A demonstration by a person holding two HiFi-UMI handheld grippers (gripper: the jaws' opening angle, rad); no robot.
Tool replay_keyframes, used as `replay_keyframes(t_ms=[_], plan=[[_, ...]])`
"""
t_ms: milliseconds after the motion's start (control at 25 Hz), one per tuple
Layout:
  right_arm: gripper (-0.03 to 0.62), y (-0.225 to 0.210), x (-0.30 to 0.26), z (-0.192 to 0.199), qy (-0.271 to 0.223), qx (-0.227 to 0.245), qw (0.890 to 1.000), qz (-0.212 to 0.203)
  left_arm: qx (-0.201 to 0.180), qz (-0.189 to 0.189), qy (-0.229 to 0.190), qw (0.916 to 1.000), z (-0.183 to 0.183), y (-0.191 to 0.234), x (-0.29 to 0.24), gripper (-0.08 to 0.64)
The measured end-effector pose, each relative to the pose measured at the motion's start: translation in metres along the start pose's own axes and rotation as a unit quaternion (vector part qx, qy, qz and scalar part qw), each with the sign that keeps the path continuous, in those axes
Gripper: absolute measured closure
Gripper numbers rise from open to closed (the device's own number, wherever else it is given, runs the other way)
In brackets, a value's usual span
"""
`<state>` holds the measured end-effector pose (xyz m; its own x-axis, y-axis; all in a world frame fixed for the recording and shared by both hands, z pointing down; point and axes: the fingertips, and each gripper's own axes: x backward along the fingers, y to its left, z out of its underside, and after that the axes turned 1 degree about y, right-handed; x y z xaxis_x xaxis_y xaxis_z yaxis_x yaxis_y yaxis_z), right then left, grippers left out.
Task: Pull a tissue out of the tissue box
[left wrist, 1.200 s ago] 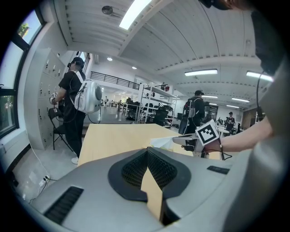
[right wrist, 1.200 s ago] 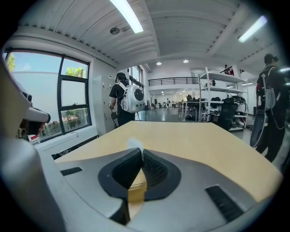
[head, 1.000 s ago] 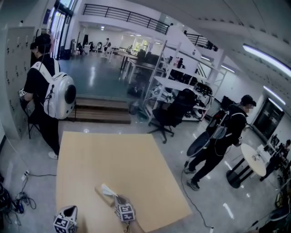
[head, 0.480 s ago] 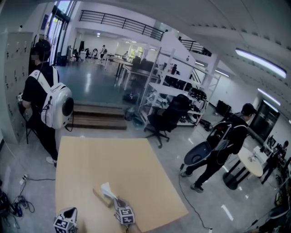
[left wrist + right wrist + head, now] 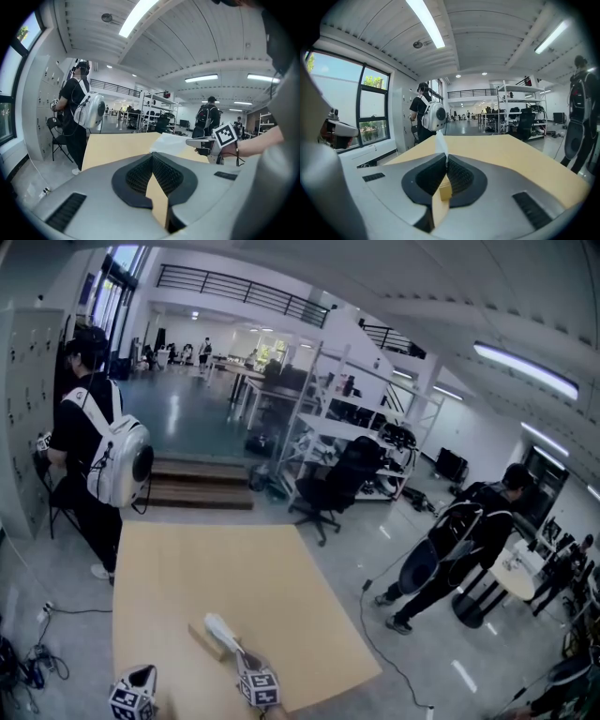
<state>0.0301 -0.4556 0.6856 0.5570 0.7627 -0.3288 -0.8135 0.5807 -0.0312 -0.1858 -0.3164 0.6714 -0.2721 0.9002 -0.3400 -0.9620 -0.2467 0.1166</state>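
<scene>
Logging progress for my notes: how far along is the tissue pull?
Done: the right gripper has its jaws shut on the tissue. In hand: it's stretched up from the tissue box. Remaining: the tissue doesn't look free yet; pull it clear.

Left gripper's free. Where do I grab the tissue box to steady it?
Likely its left end, across the narrow width, left gripper coming from the left. The tissue box lies flat and long on the table; the tissue rises from its top, pinched by the right gripper, so that end is clear.
</scene>
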Motion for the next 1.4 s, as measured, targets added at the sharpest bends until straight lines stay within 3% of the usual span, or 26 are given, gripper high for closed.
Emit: replay_keyframes(t_ms=[880, 1400], plan=[[0.584, 0.029, 0.122, -0.03, -0.075, -0.004, 0.997, 0.037, -0.008, 0.02, -0.04, 0.999, -0.017, -0.036, 0.042, 0.552], [0.584, 0.049, 0.172, -0.017, -0.089, -0.013, 0.995, 0.036, -0.017, 0.026, -0.057, 0.9979, -0.017, -0.057, 0.07, 0.552]])
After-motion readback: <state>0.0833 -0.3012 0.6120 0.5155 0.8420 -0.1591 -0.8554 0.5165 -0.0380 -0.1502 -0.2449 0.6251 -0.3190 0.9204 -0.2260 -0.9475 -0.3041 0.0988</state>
